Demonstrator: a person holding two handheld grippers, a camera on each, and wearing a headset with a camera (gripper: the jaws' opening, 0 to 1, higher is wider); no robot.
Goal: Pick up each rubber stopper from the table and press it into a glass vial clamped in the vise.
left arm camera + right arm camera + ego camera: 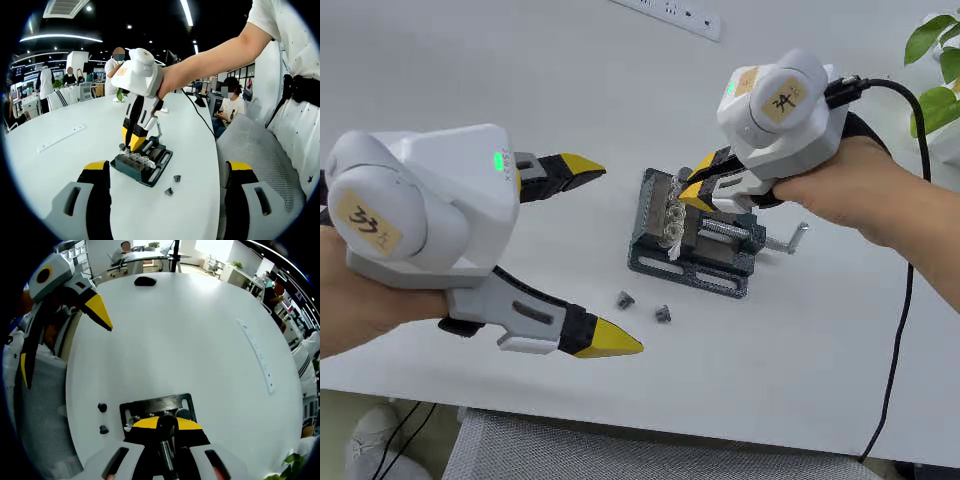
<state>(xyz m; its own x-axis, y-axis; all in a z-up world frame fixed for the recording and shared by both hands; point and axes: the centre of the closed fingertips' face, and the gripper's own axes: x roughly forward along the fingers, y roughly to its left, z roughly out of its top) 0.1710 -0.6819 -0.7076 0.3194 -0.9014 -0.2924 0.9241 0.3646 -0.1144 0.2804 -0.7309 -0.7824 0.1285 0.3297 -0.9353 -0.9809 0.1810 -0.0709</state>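
Right gripper view: the right gripper (167, 423) has its jaws drawn narrow, the yellow tips pinching what looks like a dark round stopper (166, 427).
Under the tips: the vials (672, 224) stand upright in a short row, mouths up, just below the pinched stopper.
Clamp: the vise (698, 268) holds the vials between its jaws, and its screw runs back towards the right hand.
Deciding relation: the stopper sits above the vials, whose long axis is vertical, so the press should probably go straight down. I cannot tell whether it is centred over one mouth.
Loose pieces: two loose stoppers (626, 298) lie on the table (790, 360) just beside the near edge of the vise, close to each other but not touching.
Other hand: the left gripper (605, 255) hovers on the near side with its jaws spread wide and nothing between them. Its lower tip is near the loose stoppers.
Nearer hand: the left looks better placed for the loose stoppers, since the right is occupied at the vise.
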